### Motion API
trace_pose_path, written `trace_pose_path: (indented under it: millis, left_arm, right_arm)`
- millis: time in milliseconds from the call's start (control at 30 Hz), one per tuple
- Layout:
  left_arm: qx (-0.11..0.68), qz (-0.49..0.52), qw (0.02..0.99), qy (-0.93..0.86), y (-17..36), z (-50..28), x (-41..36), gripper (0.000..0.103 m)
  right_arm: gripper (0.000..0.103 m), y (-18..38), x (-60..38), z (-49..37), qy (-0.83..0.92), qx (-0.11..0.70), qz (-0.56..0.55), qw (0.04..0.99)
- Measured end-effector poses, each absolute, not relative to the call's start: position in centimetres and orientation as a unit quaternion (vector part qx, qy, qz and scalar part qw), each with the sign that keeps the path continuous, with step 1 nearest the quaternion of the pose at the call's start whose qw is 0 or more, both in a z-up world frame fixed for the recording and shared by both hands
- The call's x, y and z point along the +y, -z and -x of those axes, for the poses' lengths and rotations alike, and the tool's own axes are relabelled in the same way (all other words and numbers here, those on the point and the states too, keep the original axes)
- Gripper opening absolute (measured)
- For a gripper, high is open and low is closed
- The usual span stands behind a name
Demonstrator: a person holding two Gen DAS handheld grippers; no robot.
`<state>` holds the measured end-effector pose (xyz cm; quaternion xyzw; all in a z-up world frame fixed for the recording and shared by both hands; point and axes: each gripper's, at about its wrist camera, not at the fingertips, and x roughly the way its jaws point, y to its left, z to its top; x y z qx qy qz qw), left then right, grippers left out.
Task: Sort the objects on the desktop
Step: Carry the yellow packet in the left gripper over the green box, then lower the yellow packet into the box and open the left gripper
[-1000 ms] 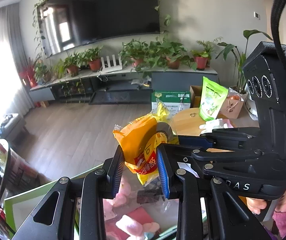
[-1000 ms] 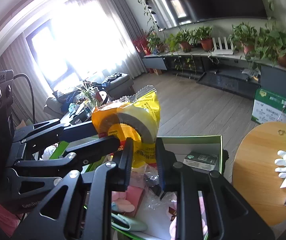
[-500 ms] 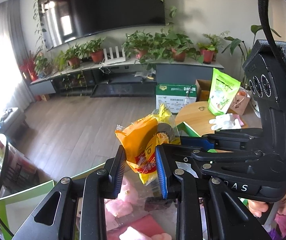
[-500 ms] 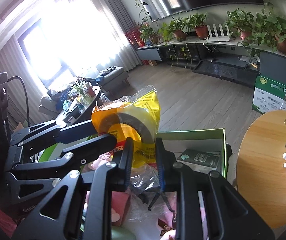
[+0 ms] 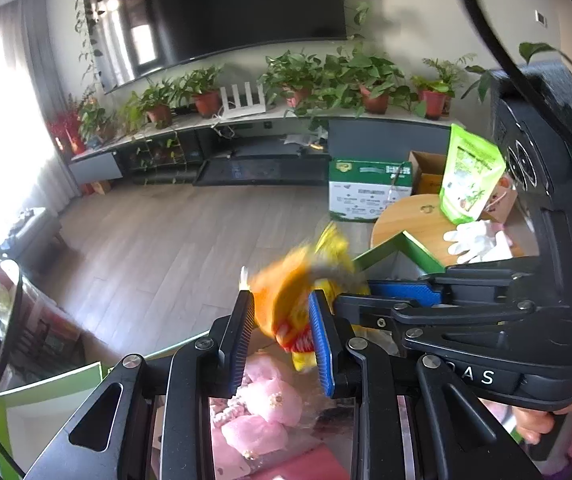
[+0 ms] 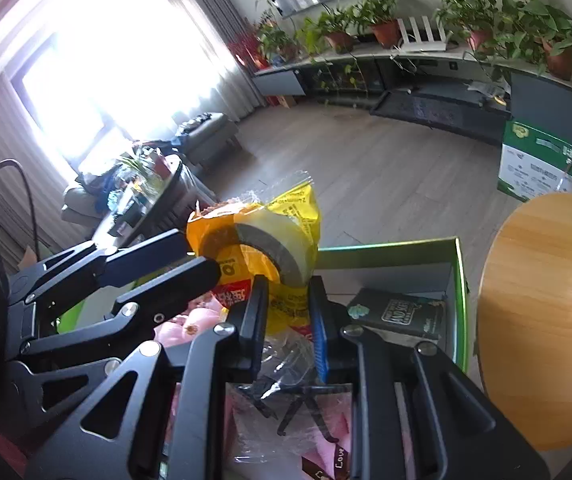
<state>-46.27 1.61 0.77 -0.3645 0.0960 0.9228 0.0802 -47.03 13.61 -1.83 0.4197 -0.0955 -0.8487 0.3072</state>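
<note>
A yellow and orange snack bag (image 6: pixel 297 212) with a roll of clear tape (image 6: pixel 274 240) against it hangs over an open green box (image 6: pixel 459 280). My right gripper (image 6: pixel 287 292) has the bag's yellow lower end between its pads, and its jaws are closing on it. From the left, my left gripper (image 6: pixel 202 258) is shut on the orange edge. The left wrist view shows the bag (image 5: pixel 286 300) blurred between the left gripper (image 5: pixel 282 308) pads, with the right gripper (image 5: pixel 359 294) reaching in from the right.
The box holds pink soft items (image 5: pixel 270 400), a dark green packet (image 6: pixel 397 312) and clear plastic wrap (image 6: pixel 286 364). A round wooden table (image 6: pixel 533 320) to the right carries a white glove (image 5: pixel 473 236) and a green pouch (image 5: pixel 469 176). A green and white carton (image 5: pixel 369 188) stands on the floor.
Both grippers have sunk toward the green box with the bag still between them. The bag now smears with motion in the left wrist view.
</note>
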Motion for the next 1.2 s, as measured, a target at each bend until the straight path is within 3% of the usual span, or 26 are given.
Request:
trace_pose_path:
  millis: [767, 933, 1100, 1200]
  left_arm:
    - [0.119, 0.403, 0.042, -0.907, 1.9, 46.6, 1.2, 0.027]
    - [0.105, 0.406, 0.045, -0.907, 1.6, 46.5, 0.6, 0.027]
    - [0.1, 0.407, 0.049, -0.907, 1.2, 46.2, 0.6, 0.028]
    - [0.106, 0.404, 0.048, -0.907, 0.6, 45.8, 1.0, 0.035]
  right_arm:
    - [0.025, 3.8, 11.9, 47.3, 0.843, -0.013, -0.479, 0.243]
    - [0.02, 3.6, 11.4, 47.4, 0.838, -0.014, -0.478, 0.264]
    - [0.023, 2.8, 11.7, 46.5, 0.845, -0.013, -0.474, 0.248]
    - [0.029, 1.7, 12.3, 45.5, 0.853, -0.003, -0.466, 0.234]
